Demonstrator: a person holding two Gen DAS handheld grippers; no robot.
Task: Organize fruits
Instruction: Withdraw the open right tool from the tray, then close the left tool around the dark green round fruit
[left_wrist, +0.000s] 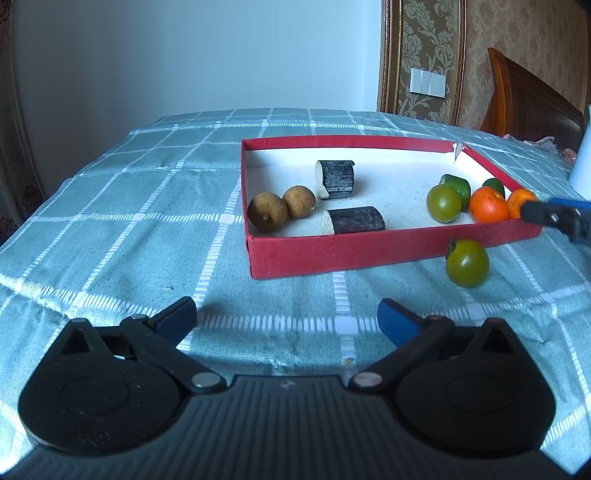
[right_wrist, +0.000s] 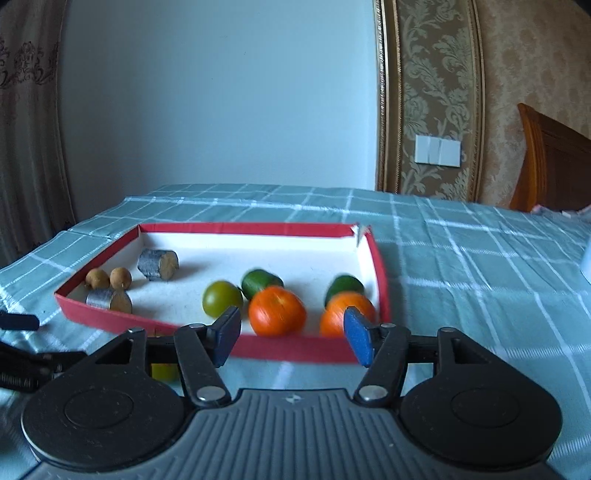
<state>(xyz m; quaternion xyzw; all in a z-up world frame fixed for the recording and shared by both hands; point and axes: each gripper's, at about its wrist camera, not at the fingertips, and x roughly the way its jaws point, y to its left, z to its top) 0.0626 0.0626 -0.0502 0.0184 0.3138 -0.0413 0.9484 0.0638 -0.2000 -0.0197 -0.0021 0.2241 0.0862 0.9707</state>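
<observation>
My left gripper (left_wrist: 287, 317) hangs wide and empty above the teal checked cloth (left_wrist: 110, 229). My right gripper (right_wrist: 291, 334), also wide and empty, sits at the shallow red cardboard tray (left_wrist: 351, 253). One round green tomato (left_wrist: 467, 263) lies outside, just beside the tray's near wall. Judgement: drop the right gripper low, straddle the tomato squarely, close gently, clear the wall.

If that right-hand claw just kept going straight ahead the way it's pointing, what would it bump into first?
Most likely the near wall of the red box, right ahead of the open right gripper. If it passed above the wall, the closer orange fruit just inside looks next. Depth is hard to judge here.
</observation>
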